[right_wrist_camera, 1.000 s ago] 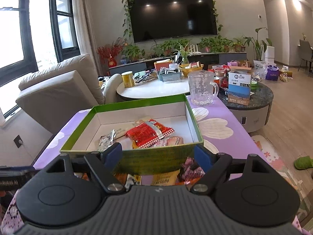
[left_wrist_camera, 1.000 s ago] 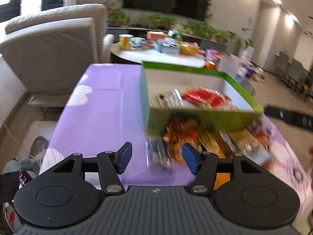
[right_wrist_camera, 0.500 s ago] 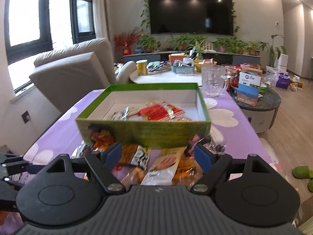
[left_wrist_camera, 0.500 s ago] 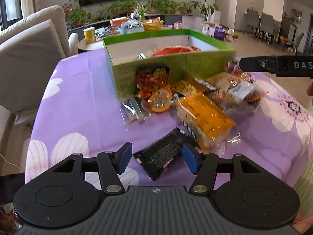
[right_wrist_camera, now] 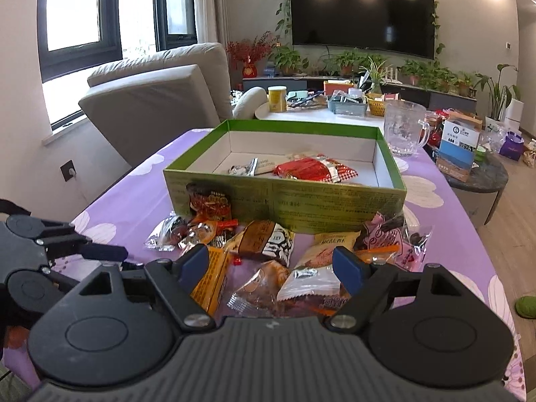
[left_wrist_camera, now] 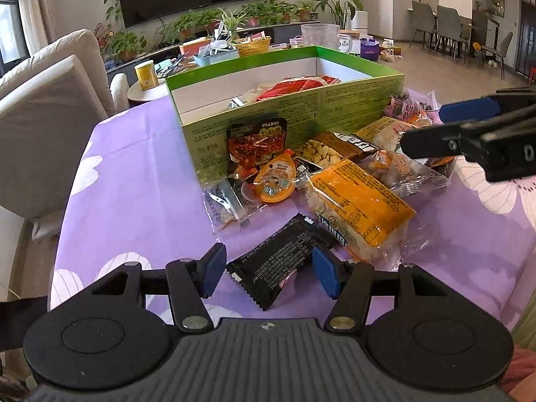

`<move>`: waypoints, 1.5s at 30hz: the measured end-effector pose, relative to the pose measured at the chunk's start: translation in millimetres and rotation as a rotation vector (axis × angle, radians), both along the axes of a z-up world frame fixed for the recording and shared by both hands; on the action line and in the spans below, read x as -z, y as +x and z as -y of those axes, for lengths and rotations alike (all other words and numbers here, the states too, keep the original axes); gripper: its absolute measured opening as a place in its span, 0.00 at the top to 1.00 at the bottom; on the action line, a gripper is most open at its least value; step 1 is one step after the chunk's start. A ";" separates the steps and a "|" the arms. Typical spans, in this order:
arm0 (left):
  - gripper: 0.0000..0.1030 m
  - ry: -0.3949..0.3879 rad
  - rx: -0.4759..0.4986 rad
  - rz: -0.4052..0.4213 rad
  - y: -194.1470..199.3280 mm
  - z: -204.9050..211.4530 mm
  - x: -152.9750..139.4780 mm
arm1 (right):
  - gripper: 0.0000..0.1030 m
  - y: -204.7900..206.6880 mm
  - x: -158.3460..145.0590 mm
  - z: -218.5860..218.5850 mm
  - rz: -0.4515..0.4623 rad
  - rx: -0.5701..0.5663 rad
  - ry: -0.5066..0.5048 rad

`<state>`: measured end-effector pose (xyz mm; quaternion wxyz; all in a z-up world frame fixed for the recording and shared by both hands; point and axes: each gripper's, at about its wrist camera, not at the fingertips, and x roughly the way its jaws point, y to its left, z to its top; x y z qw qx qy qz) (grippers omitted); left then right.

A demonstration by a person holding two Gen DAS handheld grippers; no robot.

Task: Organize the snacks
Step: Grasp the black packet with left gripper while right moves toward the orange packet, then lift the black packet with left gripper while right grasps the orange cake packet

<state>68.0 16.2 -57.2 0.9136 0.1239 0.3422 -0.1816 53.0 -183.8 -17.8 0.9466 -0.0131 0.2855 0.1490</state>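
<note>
Both our tongs stand spread: left gripper [left_wrist_camera: 268, 269] straddles a black packet [left_wrist_camera: 284, 261] without pinching, right gripper [right_wrist_camera: 271, 266] hangs over the snack pile [right_wrist_camera: 284, 251]. At twelve o'clock, the green box [right_wrist_camera: 284, 201] walls off the purple tablecloth [left_wrist_camera: 140, 184].

I can read almost nothing: the green box [left_wrist_camera: 351, 107] carries fine print too small to make out, and the red-and-black packet [left_wrist_camera: 256, 140] leaning on it shows what may be Chinese characters.

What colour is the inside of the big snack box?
White inside, green on the rim and outer walls. The box shows its inside best in the right wrist view.
</note>
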 end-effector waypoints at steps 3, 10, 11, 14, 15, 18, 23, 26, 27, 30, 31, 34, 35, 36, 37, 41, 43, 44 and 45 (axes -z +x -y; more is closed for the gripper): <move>0.47 -0.013 -0.015 -0.009 2.2 0.1 1.3 | 0.49 -3.2 1.5 -1.7 -0.006 -0.024 -0.003; 0.52 -0.089 -0.088 -0.076 2.4 -9.2 4.6 | 0.49 -9.6 5.5 -6.8 -0.010 -0.064 -0.026; 0.53 -0.090 -0.098 -0.077 0.5 -10.2 4.3 | 0.49 -10.0 6.2 -7.6 -0.011 -0.068 -0.030; 0.57 -0.082 -0.126 -0.084 -5.2 -12.4 2.7 | 0.49 -10.0 7.0 -9.8 -0.008 -0.081 -0.051; 0.59 -0.080 -0.138 -0.089 -6.6 -13.9 1.8 | 0.49 -10.5 7.4 -10.5 -0.007 -0.085 -0.058; 0.60 -0.094 -0.161 -0.098 -9.8 -20.7 -1.4 | 0.49 -11.6 9.4 -13.2 -0.003 -0.099 -0.079; 0.59 -0.037 -0.065 0.028 -13.9 -20.0 -14.8 | 0.49 -9.7 10.7 -13.4 -0.012 -0.098 -0.079; 0.59 0.042 0.094 0.078 -7.0 -11.2 -17.5 | 0.49 -9.8 9.3 -11.8 -0.009 -0.096 -0.080; 0.59 0.058 0.135 0.071 -2.5 -9.2 -16.4 | 0.49 -9.8 8.8 -11.1 -0.008 -0.094 -0.080; 0.59 0.049 0.202 0.000 13.6 -6.5 -10.5 | 0.49 -9.6 8.4 -7.9 -0.008 -0.086 -0.078; 0.59 0.029 0.214 -0.023 16.9 -7.1 -8.7 | 0.49 -9.6 8.6 -7.0 -0.009 -0.084 -0.078; 0.59 -0.014 0.218 -0.074 20.0 -8.9 -3.4 | 0.49 -9.0 9.4 -4.1 -0.015 -0.081 -0.080; 0.59 -0.016 0.210 -0.078 18.4 -9.1 -0.9 | 0.49 -8.7 9.6 -3.4 -0.017 -0.083 -0.080; 0.59 -0.013 0.206 -0.083 16.2 -9.2 1.5 | 0.49 -8.5 9.6 -3.0 -0.017 -0.088 -0.079; 0.60 -0.022 0.197 -0.077 13.1 -10.7 2.7 | 0.49 -8.6 9.6 -3.0 -0.017 -0.095 -0.078; 0.71 -0.076 0.110 -0.095 5.4 -20.8 2.1 | 0.49 -12.0 9.1 -6.9 -0.014 -0.158 -0.089; 0.72 -0.078 0.030 -0.092 2.4 -25.8 1.4 | 0.49 -15.3 9.4 -10.6 -0.008 -0.201 -0.104; 0.73 -0.081 -0.013 -0.089 0.7 -29.1 0.8 | 0.49 -17.6 10.1 -13.7 -0.001 -0.226 -0.120; 0.73 -0.090 -0.058 -0.085 -1.6 -33.1 -0.3 | 0.49 -18.5 10.6 -16.1 0.005 -0.243 -0.137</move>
